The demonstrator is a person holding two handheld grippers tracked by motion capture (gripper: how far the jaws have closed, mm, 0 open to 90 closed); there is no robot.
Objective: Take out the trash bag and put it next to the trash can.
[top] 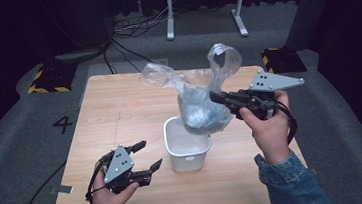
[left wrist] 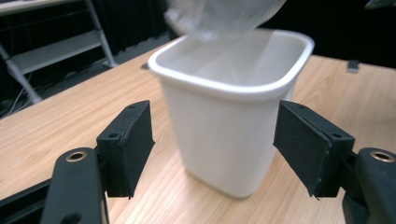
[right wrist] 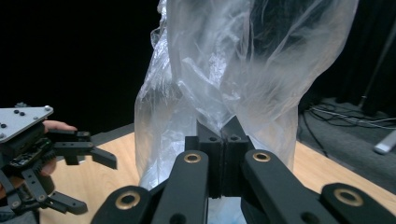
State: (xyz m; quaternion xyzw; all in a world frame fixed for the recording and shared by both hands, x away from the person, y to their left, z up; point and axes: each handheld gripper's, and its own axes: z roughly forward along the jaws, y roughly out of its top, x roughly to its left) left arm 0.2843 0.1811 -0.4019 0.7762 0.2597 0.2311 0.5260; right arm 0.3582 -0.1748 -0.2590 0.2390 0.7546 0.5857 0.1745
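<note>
Pinching a fold of the clear plastic bag [top: 200, 100] between its closed jaws, the right gripper [top: 214, 97] holds it hanging over the white bin [top: 188, 151] on the wooden table [top: 115, 113]. Just left of that bin, the left gripper [top: 150, 156] has its jaws spread apart, nothing between them.

Grey carpet floor [top: 17, 148] (marked "4"), dark curtains, white metal frame [top: 205, 4], loose cables [top: 132, 29]

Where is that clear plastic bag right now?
In the high view, the plastic bag hangs right of centre, pinched by the right gripper just above the white bin.
</note>
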